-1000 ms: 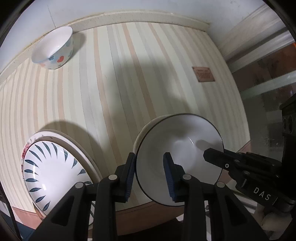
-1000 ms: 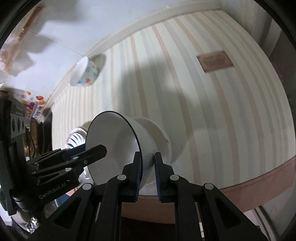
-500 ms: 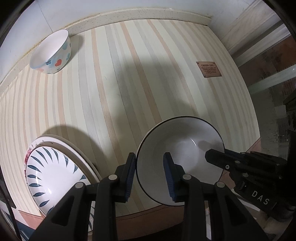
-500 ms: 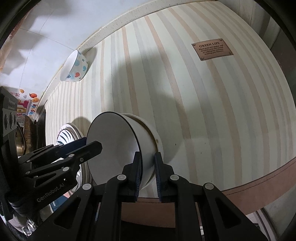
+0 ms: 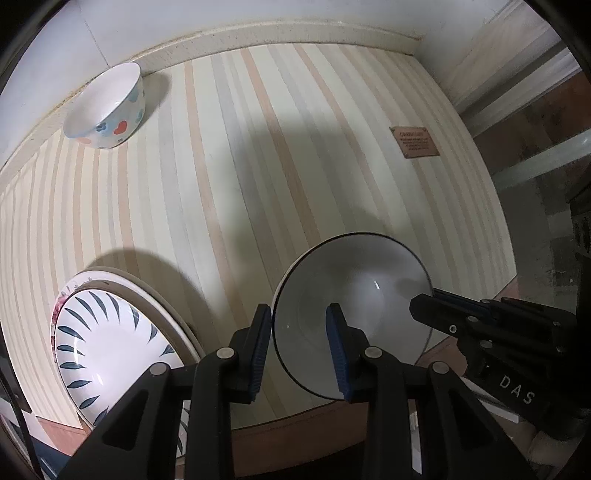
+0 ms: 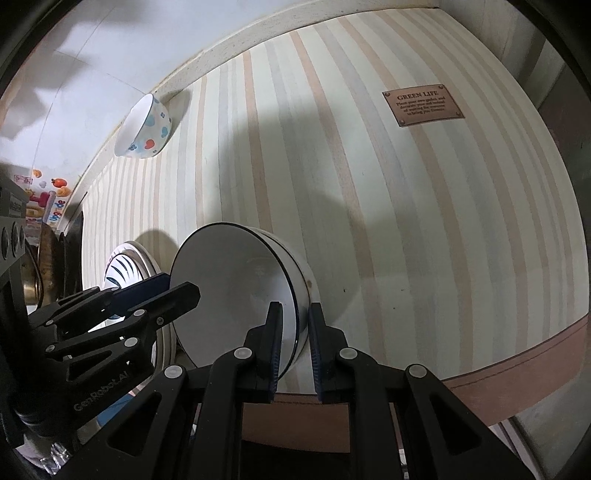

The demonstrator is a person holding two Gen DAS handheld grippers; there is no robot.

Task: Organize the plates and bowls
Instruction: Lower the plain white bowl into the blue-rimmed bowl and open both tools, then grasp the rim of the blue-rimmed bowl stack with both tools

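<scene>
A white bowl with a dark rim sits nested on another white bowl near the table's front edge. My left gripper straddles its near-left rim with the jaws apart. My right gripper straddles the rim at the bowl's right side, with a small gap at each pad. A stack of plates with a blue leaf-pattern plate on top lies at the front left. A small bowl with hearts stands at the back left by the wall.
The striped tablecloth covers the table. A brown label is sewn on it at the right. The table's brown front edge runs close below the bowls. A wall ledge bounds the back.
The dark-rimmed bowl came down from a tilted hold onto the bowl beneath it. My right jaws opened slightly off its rim. Both grippers dropped lower with it.
</scene>
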